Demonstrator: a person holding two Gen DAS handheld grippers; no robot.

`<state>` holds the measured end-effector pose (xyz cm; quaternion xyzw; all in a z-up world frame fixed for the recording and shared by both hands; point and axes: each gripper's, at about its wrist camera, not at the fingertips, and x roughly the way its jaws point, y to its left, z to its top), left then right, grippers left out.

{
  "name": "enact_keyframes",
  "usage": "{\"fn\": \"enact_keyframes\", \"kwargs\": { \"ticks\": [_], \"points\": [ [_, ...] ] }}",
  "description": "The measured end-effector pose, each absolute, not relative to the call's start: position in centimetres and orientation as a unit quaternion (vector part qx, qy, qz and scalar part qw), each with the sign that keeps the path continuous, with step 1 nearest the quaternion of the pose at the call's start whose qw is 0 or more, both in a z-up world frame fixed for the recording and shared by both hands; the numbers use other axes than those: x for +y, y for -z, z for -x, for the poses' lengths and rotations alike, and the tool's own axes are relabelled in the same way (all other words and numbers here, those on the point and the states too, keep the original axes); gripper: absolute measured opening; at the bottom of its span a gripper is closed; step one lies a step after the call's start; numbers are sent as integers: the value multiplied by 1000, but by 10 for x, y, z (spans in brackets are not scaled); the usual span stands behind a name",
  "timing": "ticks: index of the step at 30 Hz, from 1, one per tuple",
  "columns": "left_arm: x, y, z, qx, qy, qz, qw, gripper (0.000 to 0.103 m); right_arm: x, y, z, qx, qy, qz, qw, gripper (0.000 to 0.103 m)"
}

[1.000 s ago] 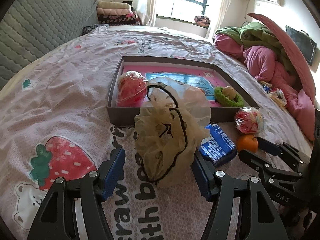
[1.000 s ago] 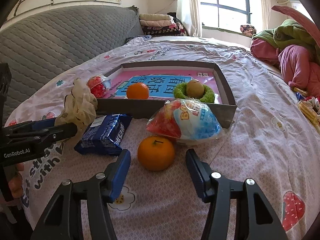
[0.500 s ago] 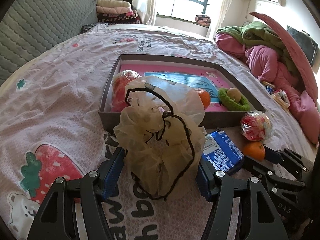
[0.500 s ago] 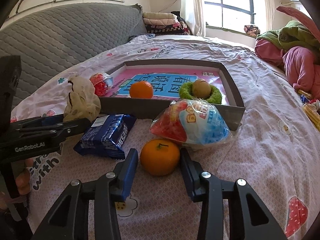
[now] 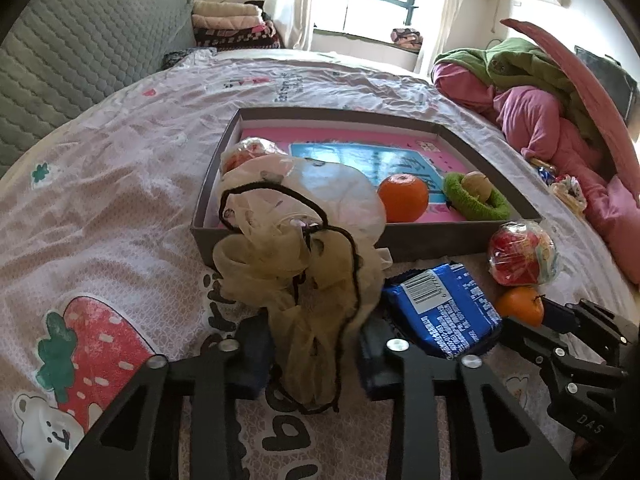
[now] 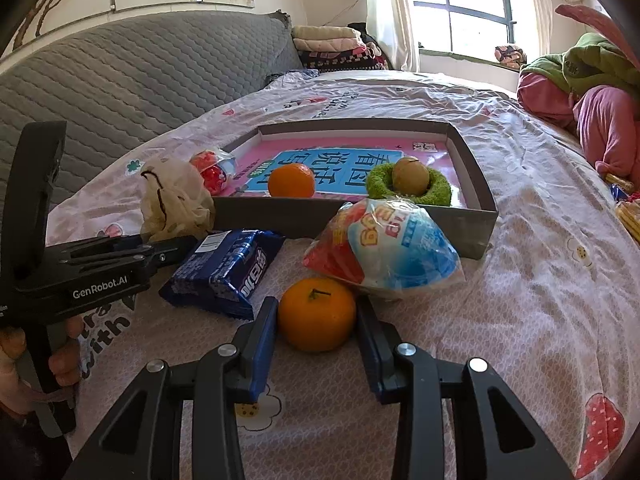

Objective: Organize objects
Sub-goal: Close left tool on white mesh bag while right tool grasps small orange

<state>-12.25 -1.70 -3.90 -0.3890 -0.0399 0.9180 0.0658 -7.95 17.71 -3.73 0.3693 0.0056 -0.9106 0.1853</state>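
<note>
My left gripper [image 5: 308, 344] is shut on a cream mesh scrunchie with a black cord [image 5: 296, 276] and holds it above the bedsheet, in front of the grey box [image 5: 440, 240]. The scrunchie also shows in the right wrist view [image 6: 172, 200]. My right gripper [image 6: 316, 320] has closed on an orange [image 6: 317, 314] that rests on the bed; both pads touch its sides. Inside the box [image 6: 476, 184] lie an orange [image 6: 291, 180], a green ring holding a brown fruit [image 6: 408, 180] and a red snack bag [image 6: 212, 168].
A blue biscuit pack [image 6: 228, 272] and a red-and-blue snack bag [image 6: 388, 248] lie on the bed before the box. Pink and green bedding [image 5: 540, 92] is piled at the right. A grey headboard [image 6: 120, 80] stands at the left.
My left gripper closed on the scrunchie and lifted it toward the box. My right gripper moved forward around the orange and its jaws narrowed onto it.
</note>
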Motion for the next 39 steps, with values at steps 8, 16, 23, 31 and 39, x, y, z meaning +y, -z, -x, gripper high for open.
{"fn": "enact_keyframes", "kwargs": {
  "ticks": [8,16,23,31,39],
  "points": [
    [-14,31,110,-27,-927,368,72,19,179,36,74,6,910,-367,195,38],
    [-18,25,100,-36,-929,362,72,19,180,35,70,7,909,-364,205,38],
    [-21,19,92,-43,-931,357,69,19,181,31,63,6,910,-355,215,38],
    [-18,7,78,-42,-935,347,65,19,184,16,55,0,918,-326,227,38],
    [-10,-4,69,-33,-938,337,66,19,181,3,47,9,925,-299,235,38]
  ]
}}
